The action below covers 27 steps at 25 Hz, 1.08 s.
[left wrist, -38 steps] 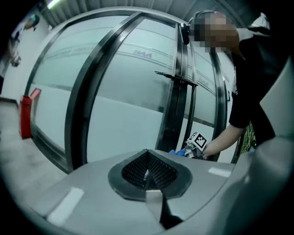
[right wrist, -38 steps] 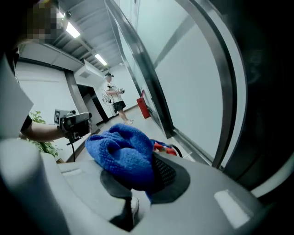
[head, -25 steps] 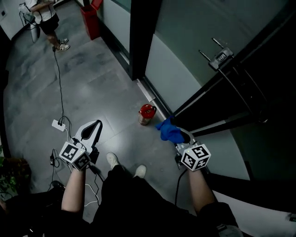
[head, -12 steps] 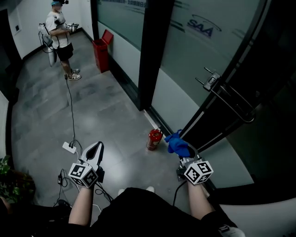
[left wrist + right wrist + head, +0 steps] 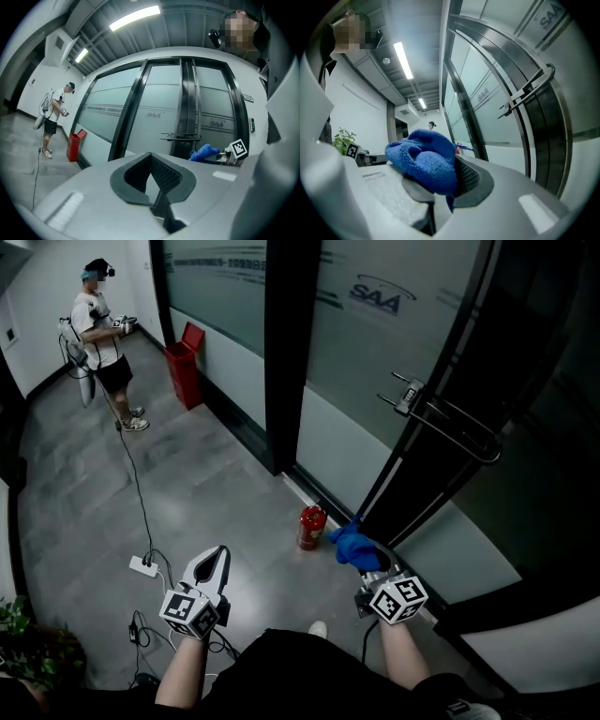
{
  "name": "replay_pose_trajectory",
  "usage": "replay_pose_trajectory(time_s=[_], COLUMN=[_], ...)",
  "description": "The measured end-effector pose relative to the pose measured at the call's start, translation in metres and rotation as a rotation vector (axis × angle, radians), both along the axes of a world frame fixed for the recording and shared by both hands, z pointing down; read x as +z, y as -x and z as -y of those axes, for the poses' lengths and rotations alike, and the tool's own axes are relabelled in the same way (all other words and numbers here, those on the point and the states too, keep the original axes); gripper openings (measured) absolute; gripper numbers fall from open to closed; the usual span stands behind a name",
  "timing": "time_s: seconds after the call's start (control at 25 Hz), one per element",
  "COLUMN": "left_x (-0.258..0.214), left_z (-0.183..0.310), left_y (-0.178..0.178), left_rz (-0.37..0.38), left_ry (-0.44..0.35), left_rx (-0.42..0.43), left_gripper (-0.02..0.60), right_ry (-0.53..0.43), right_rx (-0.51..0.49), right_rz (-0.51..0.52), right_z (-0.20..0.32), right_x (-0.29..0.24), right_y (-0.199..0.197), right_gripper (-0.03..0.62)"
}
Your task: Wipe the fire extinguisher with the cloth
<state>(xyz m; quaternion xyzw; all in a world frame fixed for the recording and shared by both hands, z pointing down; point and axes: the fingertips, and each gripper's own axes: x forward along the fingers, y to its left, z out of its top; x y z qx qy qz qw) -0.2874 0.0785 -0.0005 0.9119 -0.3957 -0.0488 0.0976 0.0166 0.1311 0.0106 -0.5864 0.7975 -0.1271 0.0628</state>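
Two grippers shown: my right gripper [image 5: 367,559] pinches the blue cloth [image 5: 352,545]; my left gripper [image 5: 218,557] is pressed together, empty. The fire extinguisher [image 5: 311,526] stands upright (long axis vertical) near the cloth's ten o'clock, so the right is nearer.

**Open floor in front, glass close behind**

The fire extinguisher [image 5: 311,526] stands on the floor [image 5: 216,484] against the glass wall [image 5: 328,427], so nothing can pass behind it. A black pillar [image 5: 286,352] rises behind it to the left, and a door handle [image 5: 441,432] juts out above its right. In front and to its left the floor is bare. A power strip [image 5: 143,566] and cable [image 5: 134,474] lie well to its left, with a red bin [image 5: 185,371] and a person [image 5: 98,343] far beyond.
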Motion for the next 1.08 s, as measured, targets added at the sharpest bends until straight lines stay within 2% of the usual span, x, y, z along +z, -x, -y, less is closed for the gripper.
replay_pose_trajectory(time_s=[0.08,0.32,0.48,0.6,0.76,0.96,1.08], left_x=[0.002,0.018,0.018,0.017,0.013,0.029,0.030], left_z=[-0.005,-0.009,-0.009,-0.006,-0.009,-0.013,-0.015], left_y=[-0.006,-0.008,-0.001,0.006,0.010,0.021,0.024], left_rz=[0.001,-0.029,-0.028,-0.026,-0.038,-0.015,-0.035], left_ry=[0.001,0.056,0.072,0.076,0.083,0.106,0.128], left_rx=[0.023,0.020,-0.022,-0.049,-0.044,-0.063,-0.077], left_gripper=[0.006,0.006,0.006,0.006,0.006,0.006,0.006], right_ry=[0.013,0.043,0.065,0.077,0.078,0.078,0.077], right_rx=[0.017,0.049,0.052,0.042,0.024,-0.014,-0.026], right_rz=[-0.007,-0.010,0.004,-0.007,-0.012,-0.024,-0.031], right_z=[-0.006,-0.021,-0.027,-0.027,-0.024,-0.021,-0.020], right_x=[0.007,0.021,0.030,0.033,0.033,0.034,0.031], right_y=[0.000,-0.003,-0.003,-0.002,0.004,0.017,0.020], right_gripper=[0.047,0.046,0.046,0.046,0.046,0.046,0.046])
